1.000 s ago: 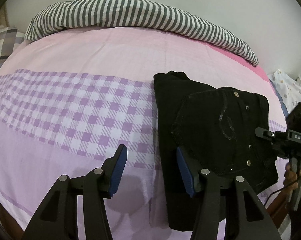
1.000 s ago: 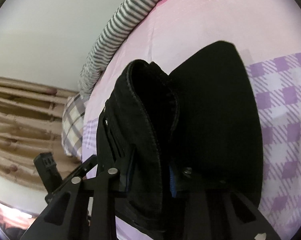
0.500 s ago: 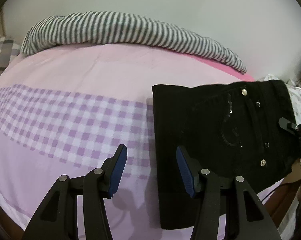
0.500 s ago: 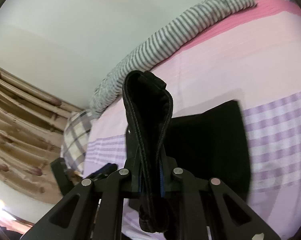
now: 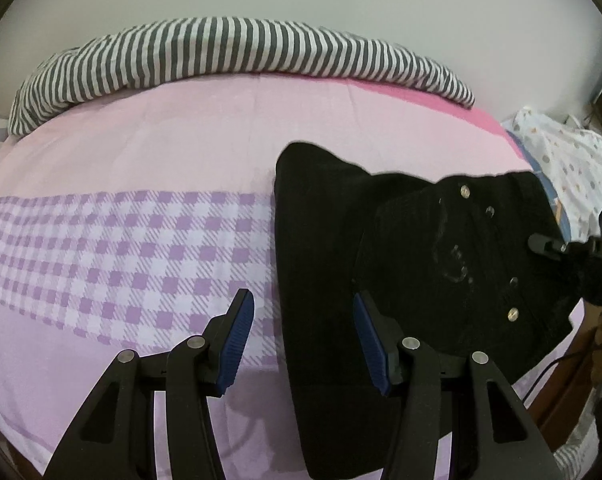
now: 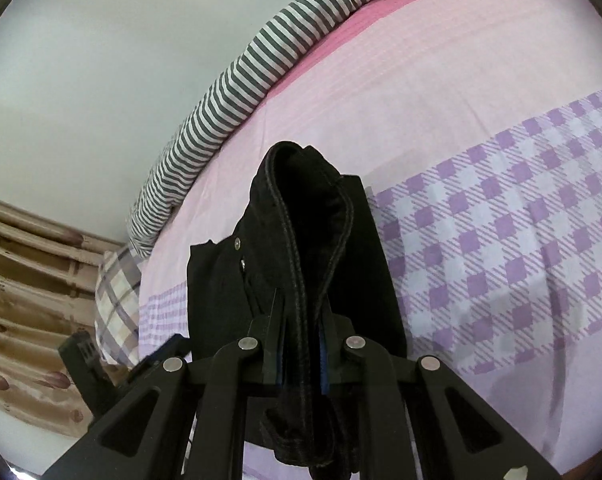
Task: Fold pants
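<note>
Black pants [image 5: 325, 248] lie folded on the pink and purple checked bed sheet [image 5: 141, 248], at the right of the left wrist view. My left gripper [image 5: 301, 300] hovers open over the pants' left edge, its blue pads holding nothing. My right gripper [image 6: 301, 320] is shut on the doubled waistband [image 6: 305, 200], which stands up between its fingers. From the left wrist view, the riveted waist part [image 5: 481, 248] is held raised at the right, where the right gripper [image 5: 557, 246] comes in. The rest of the pants [image 6: 373, 256] stays on the sheet below.
A grey and white striped roll of bedding [image 5: 241, 56] runs along the wall at the bed's far side. A plaid pillow [image 6: 117, 292] and a wooden headboard [image 6: 29, 280] sit at one end. A white dotted cloth [image 5: 561, 160] lies beyond the pants. The bed's near edge is close below.
The right gripper's jaws have closed tight on the waistband and lifted it off the lower layer. The left gripper has drifted sideways, still open at the same width.
</note>
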The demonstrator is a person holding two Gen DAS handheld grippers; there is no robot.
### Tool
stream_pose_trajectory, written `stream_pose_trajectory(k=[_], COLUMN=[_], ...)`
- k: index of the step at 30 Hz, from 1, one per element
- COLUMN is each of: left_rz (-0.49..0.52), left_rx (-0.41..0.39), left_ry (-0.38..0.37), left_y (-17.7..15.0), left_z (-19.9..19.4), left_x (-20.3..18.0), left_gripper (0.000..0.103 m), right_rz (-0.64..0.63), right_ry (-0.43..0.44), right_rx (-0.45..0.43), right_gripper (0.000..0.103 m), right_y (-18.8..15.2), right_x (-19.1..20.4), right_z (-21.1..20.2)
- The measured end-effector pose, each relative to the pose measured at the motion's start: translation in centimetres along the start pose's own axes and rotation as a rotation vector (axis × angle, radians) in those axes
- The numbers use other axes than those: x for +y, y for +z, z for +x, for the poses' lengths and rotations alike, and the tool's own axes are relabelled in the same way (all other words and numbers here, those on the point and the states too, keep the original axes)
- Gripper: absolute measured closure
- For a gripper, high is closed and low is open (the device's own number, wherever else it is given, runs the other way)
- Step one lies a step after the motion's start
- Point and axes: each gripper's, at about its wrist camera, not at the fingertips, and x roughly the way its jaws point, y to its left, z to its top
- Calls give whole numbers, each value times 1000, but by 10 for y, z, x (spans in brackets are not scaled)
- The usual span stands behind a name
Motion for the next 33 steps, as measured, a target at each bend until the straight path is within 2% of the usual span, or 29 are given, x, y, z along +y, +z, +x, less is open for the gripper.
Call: stream_pose_trajectory(k=[5, 7, 8, 9, 12, 19, 22, 27, 29, 33], left_rz=[34, 50, 57, 65, 77, 103, 112, 120, 126, 143], left_rx=[36, 39, 41, 40, 36, 39, 40, 42, 42, 43], left_ry=[24, 40, 47, 53, 60, 69, 63, 63, 62, 62], left_y=[-7, -10, -11, -12, -13, -17, -20, -26, -27, -31], left_z=[13, 16, 17, 17, 16, 13, 10, 5, 3, -1], left_x=[-5, -7, -9, -10, -12, -19, -21, -25, -26, -30], left_gripper=[50, 50, 50, 50, 50, 50, 50, 50, 50, 50], right_rz=[1, -21, -24, -23, -15, -3, -26, -106, -127, -99], right_ry=[-36, -73, -98, -126, -139, -149, -177, -247, -266, -246], right_rx=[11, 10, 8, -1, -14, -42, -54, -91, -98, -105], right_gripper=[90, 80, 70, 67, 66, 66, 70, 84, 86, 87], right_y=[-1, -5, -6, -9, -15, -37, -45, -54, -56, -59], right_x=[-10, -9, -8, -7, -8, -13, -7, 14, 20, 21], right_z=[10, 10, 9, 7, -1, -18, -23, -28, -30, -38])
